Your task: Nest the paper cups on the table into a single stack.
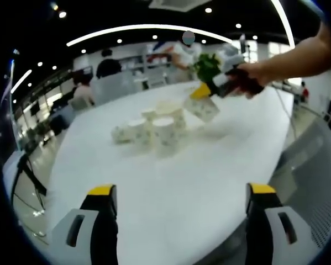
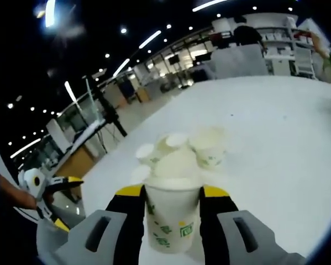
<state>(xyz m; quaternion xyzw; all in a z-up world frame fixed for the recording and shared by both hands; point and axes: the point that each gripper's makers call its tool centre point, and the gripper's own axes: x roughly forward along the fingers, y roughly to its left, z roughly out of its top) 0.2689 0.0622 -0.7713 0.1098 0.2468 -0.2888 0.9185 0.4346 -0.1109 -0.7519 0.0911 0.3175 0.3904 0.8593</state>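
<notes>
Landmark: cluster of paper cups [image 1: 151, 130] on the white table [image 1: 171, 187], mid-table in the left gripper view.

Cluster, left gripper view: several white paper cups with green print, packed close. One cup at the cluster's near-left edge lies on its side [image 1: 120, 134]; the others stand, some mouth-down. Blur hides the exact count and any contents.

Cluster, right gripper view [image 2: 182, 152]: just beyond the held cup; pale flat bottoms face up on several, so those are inverted. One with green print [image 2: 209, 149] stands at the cluster's right edge.

Right gripper [image 2: 173, 207]: fingers closed against both sides of an upright paper cup [image 2: 171, 218], mouth up; its inside cannot be made out. In the left gripper view this gripper [image 1: 212, 91] holds the cup [image 1: 203, 107] tilted, above and right of the cluster, off the table.

Left gripper [image 1: 182, 196]: fingers spread wide, holding nothing, over bare table on the near side of the cluster.
</notes>
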